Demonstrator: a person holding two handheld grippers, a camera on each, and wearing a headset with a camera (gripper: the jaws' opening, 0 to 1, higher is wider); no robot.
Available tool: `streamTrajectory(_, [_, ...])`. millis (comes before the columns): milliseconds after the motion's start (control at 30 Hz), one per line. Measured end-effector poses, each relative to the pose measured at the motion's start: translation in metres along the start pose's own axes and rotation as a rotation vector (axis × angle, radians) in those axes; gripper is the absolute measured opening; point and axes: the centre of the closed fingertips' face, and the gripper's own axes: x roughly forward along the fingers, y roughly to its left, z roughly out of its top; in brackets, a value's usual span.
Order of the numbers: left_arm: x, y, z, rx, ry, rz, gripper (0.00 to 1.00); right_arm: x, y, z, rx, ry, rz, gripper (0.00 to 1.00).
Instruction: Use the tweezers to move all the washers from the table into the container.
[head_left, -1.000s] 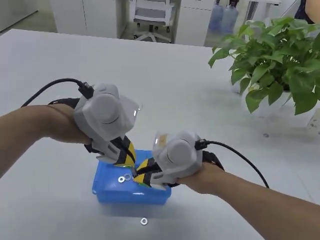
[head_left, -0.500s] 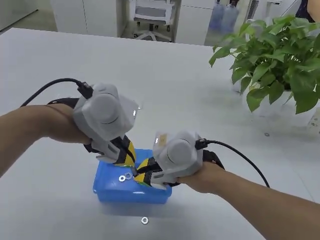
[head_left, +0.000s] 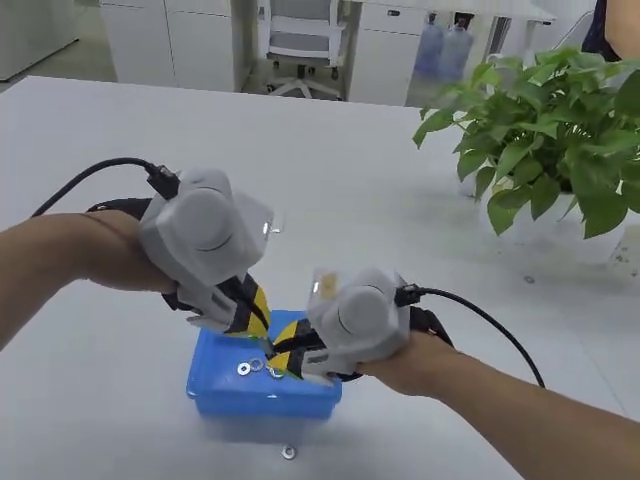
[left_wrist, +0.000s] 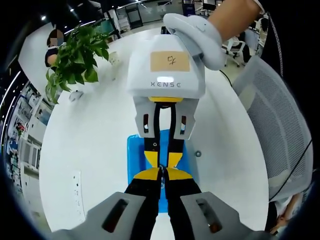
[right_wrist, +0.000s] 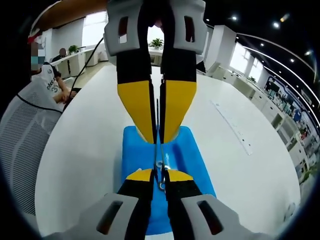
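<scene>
- Several washers (head_left: 250, 367) lie in the blue container (head_left: 262, 398), which sits well away from the table's (head_left: 400, 200) far edge.
- A lone washer (head_left: 288, 452) lies on the table just beside the container.
- The tweezers (right_wrist: 158, 145) hang above the container.
- The left gripper (head_left: 260, 328) and right gripper (head_left: 280, 360) meet tip to tip, each closed on the tweezers.

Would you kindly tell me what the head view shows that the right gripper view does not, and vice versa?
Head view: a washer on the table before the container, and the person's forearms. Right gripper view: thin tweezers between closed jaws, and a white strip on the table. Both: the container, with the left gripper and right gripper meeting above it.
</scene>
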Motion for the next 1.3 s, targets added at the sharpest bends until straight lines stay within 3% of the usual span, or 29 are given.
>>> streamTrajectory(333, [-0.018,-0.006,0.013,0.026,0.006,0.011,0.06,-0.017,0.005,0.017,-0.012,-0.037,-0.034,0.1])
streamTrajectory(700, [-0.03,-0.024,0.028,0.047,0.002,0.009,0.06,-0.033,0.022,0.027,-0.005,-0.069,-0.061,0.1])
streamTrajectory(1033, [-0.023,-0.045,0.034,0.064,0.01,-0.019,0.06,-0.036,0.041,0.02,0.002,-0.068,-0.061,0.1])
streamTrajectory(1300, [-0.013,-0.054,0.033,0.061,0.005,-0.042,0.06,-0.035,0.053,0.01,0.019,-0.06,-0.054,0.1])
